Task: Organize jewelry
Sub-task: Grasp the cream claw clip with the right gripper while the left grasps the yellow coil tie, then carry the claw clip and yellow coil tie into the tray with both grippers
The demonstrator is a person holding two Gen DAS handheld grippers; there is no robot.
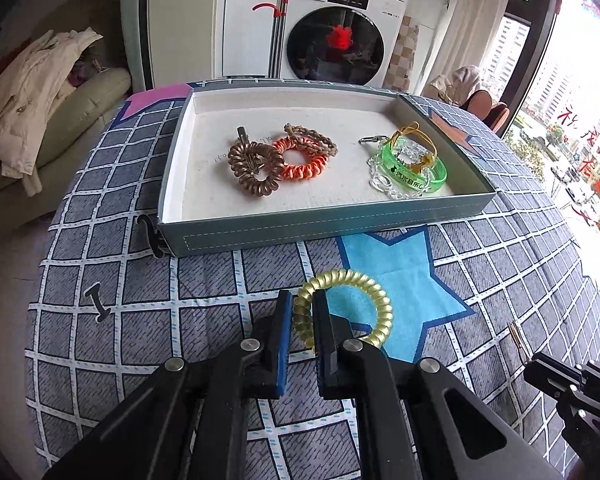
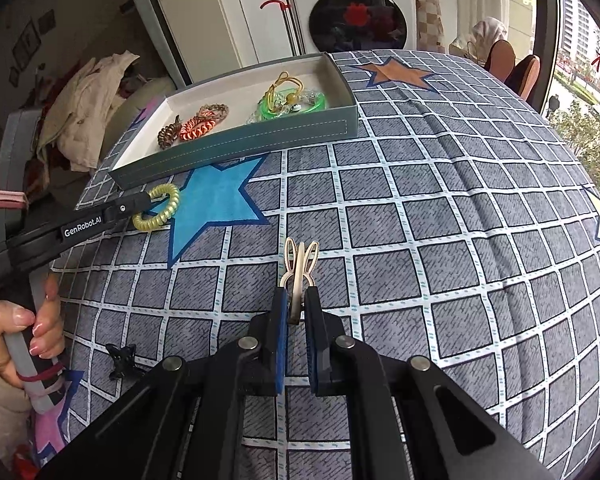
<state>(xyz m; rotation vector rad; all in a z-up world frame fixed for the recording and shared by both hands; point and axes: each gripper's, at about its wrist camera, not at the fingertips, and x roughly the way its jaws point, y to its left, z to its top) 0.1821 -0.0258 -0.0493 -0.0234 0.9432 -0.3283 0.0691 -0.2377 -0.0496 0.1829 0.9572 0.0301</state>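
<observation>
My left gripper (image 1: 303, 300) is shut on a yellow spiral hair tie (image 1: 380, 300), held just over the blue star on the checked cloth, in front of the grey tray (image 1: 300, 232). It also shows in the right wrist view (image 2: 160, 210). My right gripper (image 2: 296, 300) is shut on a beige hair clip (image 2: 300, 260) above the cloth. In the tray lie a brown spiral tie with a clip (image 1: 254, 168), an orange spiral tie (image 1: 304, 162), a braided band (image 1: 312, 140), a green bracelet (image 1: 416, 168) and a clear chain (image 1: 384, 184).
A small black claw clip (image 2: 122, 360) lies on the cloth at the near left in the right wrist view. The right gripper's body (image 1: 572, 388) shows at the lower right of the left wrist view. A washing machine (image 1: 336, 28) and a sofa (image 1: 60, 120) stand beyond the table.
</observation>
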